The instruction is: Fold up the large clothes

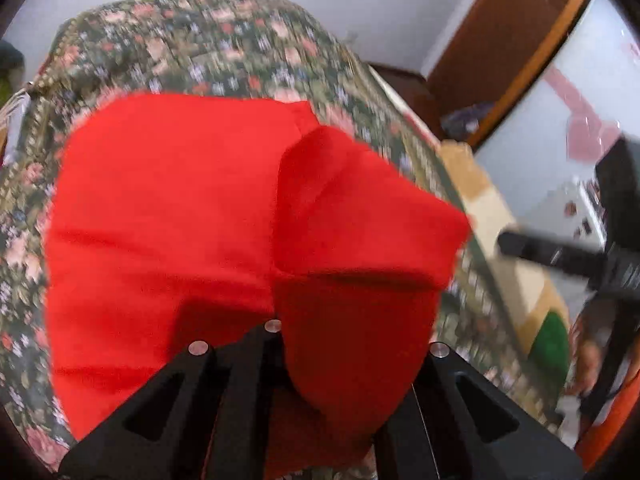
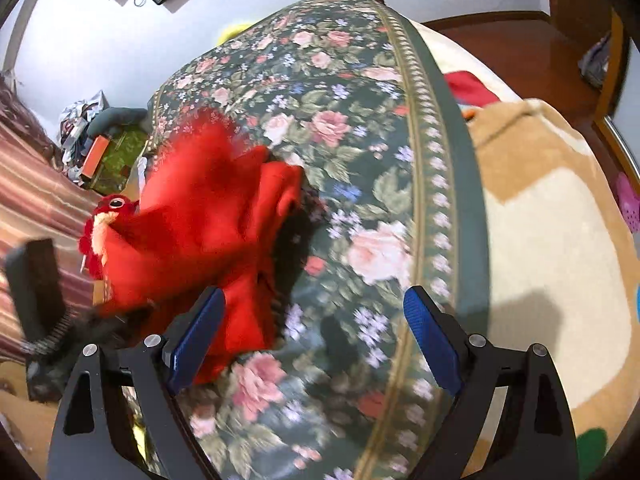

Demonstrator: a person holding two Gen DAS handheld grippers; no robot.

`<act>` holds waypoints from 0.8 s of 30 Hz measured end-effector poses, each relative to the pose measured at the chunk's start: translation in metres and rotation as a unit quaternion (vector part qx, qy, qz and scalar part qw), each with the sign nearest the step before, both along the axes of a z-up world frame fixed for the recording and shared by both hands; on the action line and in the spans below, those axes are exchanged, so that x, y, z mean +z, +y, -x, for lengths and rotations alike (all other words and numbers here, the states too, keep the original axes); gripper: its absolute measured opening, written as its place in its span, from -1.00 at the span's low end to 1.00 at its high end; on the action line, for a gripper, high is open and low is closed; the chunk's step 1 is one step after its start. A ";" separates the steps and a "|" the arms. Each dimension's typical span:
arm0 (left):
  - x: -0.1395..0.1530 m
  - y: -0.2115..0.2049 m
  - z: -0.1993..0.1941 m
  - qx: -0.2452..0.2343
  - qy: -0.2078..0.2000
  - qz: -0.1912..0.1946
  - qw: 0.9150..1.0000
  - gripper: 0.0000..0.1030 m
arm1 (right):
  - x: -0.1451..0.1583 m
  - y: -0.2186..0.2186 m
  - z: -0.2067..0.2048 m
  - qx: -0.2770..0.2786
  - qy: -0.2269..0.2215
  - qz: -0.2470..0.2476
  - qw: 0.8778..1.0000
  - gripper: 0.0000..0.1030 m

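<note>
My left gripper point(image 1: 276, 336) is clamped tight, its jaws pinching a fold of the red garment point(image 1: 224, 216), which bunches over and ahead of the fingers and spreads forward across the floral bedspread point(image 1: 224, 48). My right gripper point(image 2: 314, 312) has its jaws spread wide with nothing between them; only the bedspread lies in the gap. In the right wrist view the garment sits bunched just outside the left jaw, brushing that blue pad point(image 2: 196, 340), and reaches away ahead to the left. Beyond the right jaw, the bedspread's green border runs beside a beige blanket point(image 2: 552, 248).
</note>
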State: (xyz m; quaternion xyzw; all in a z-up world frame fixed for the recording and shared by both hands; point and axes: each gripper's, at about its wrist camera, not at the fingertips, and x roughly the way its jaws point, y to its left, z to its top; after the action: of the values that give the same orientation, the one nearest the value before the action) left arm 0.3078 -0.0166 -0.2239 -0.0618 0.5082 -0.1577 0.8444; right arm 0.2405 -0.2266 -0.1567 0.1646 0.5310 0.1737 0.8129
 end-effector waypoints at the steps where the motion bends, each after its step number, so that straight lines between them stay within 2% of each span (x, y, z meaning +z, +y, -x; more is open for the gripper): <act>1: -0.002 0.000 0.004 -0.003 0.000 -0.003 1.000 -0.95 | -0.001 -0.001 0.002 0.000 0.000 0.001 1.000 0.73; 8: 0.019 0.002 0.026 -0.041 -0.028 -0.002 0.999 -0.94 | 0.009 0.006 0.013 0.005 -0.015 -0.008 1.000 0.73; 10: 0.025 -0.001 0.036 -0.045 -0.033 -0.014 0.998 -0.86 | 0.015 0.011 0.017 0.008 -0.026 -0.005 1.000 0.73; 12: 0.029 -0.003 0.044 -0.049 -0.033 -0.020 0.998 -0.73 | 0.023 0.018 0.021 0.011 -0.036 0.000 0.999 0.73; 14: 0.035 -0.001 0.052 -0.054 -0.025 -0.021 0.998 -0.32 | 0.028 0.023 0.024 0.015 -0.041 -0.005 0.999 0.73; 16: 0.046 0.009 0.062 -0.048 -0.036 -0.010 0.998 -0.26 | 0.035 0.031 0.029 0.017 -0.047 -0.017 0.999 0.73; 19: 0.063 0.029 0.075 -0.026 -0.058 -0.004 0.998 -0.04 | 0.046 0.050 0.035 0.037 -0.061 -0.027 0.997 0.73; 22: 0.081 0.058 0.084 0.019 -0.093 -0.026 0.995 0.21 | 0.053 0.079 0.039 0.067 -0.074 -0.023 0.995 0.73; 24: 0.088 0.081 0.086 0.048 -0.108 -0.035 0.992 0.28 | 0.052 0.095 0.038 0.082 -0.076 -0.020 0.994 0.73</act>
State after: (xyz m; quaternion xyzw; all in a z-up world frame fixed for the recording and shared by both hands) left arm 0.2214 0.0640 -0.1362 -0.0392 0.4158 -0.1053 0.9025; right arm 0.2029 -0.1312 -0.1050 0.1233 0.4757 0.2623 0.8305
